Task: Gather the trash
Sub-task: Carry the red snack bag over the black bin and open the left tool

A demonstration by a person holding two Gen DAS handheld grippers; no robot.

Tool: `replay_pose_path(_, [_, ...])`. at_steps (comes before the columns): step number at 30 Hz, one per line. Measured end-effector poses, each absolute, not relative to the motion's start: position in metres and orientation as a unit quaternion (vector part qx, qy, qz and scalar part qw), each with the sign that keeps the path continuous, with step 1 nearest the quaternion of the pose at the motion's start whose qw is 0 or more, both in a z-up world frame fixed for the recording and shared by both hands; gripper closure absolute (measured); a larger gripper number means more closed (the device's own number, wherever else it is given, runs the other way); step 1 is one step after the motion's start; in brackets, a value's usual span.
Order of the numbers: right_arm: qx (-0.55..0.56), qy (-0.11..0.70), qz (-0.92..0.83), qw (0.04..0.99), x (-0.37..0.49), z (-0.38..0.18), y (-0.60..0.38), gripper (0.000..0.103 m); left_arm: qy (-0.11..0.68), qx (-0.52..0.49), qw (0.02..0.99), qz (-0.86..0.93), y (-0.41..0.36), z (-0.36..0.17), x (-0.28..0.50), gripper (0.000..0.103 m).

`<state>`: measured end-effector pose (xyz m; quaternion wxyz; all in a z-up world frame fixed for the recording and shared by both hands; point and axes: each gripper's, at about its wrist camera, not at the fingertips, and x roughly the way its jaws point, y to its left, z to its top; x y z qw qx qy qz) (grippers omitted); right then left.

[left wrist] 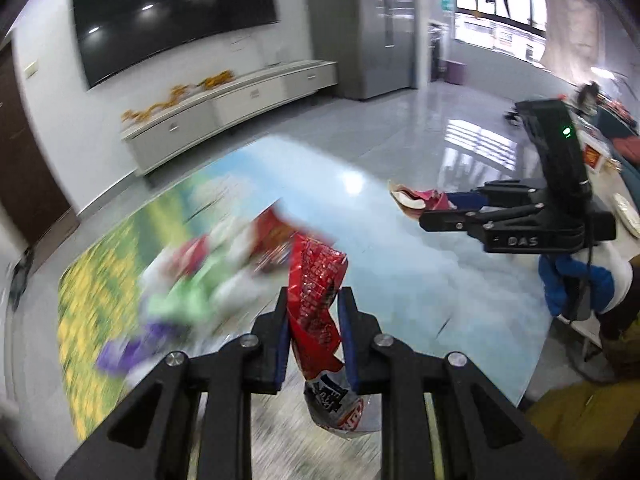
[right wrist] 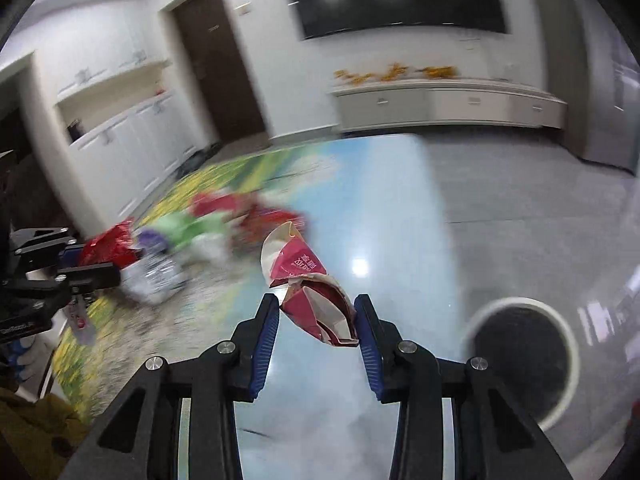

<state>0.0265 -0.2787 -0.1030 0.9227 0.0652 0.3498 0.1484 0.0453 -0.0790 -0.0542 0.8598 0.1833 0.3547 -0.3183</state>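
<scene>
My left gripper [left wrist: 313, 300] is shut on a crumpled red snack wrapper [left wrist: 318, 292] and holds it above the table; it also shows in the right wrist view [right wrist: 105, 246]. My right gripper [right wrist: 316, 308] is shut on a crushed pink and white carton [right wrist: 310, 284], which also shows in the left wrist view [left wrist: 416, 197]. A blurred pile of red, green and purple wrappers [left wrist: 192, 280] lies on the printed table top [left wrist: 400, 280]. A white-rimmed bin with a black liner [right wrist: 524, 356] stands on the floor to the right, below the right gripper.
A low white cabinet [left wrist: 240, 108] and a wall TV [left wrist: 172, 12] stand across the grey floor [left wrist: 400, 120]. A dark door [right wrist: 220, 64] and white cupboards [right wrist: 120, 136] are at the left. A blue and white garment [left wrist: 576, 284] hangs by the table's right edge.
</scene>
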Motion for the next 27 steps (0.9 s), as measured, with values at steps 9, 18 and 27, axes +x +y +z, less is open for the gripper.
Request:
replay_pose_path(9, [0.119,0.387,-0.028,0.914,0.035,-0.136,-0.416,0.065,0.372,0.202,0.815,-0.396,-0.245,-0.059,0.095,0.081])
replay_pose_path(18, [0.152,0.430,-0.069,0.887,0.068,-0.181,-0.478,0.054,0.434,0.158,0.788,-0.407,-0.346,-0.093,0.148,0.060])
replay_pose_path(27, [0.149,0.430,-0.103,0.884,0.062,-0.167,-0.498,0.051,0.413,0.113,0.820,-0.380,-0.320,-0.073,0.151,0.049])
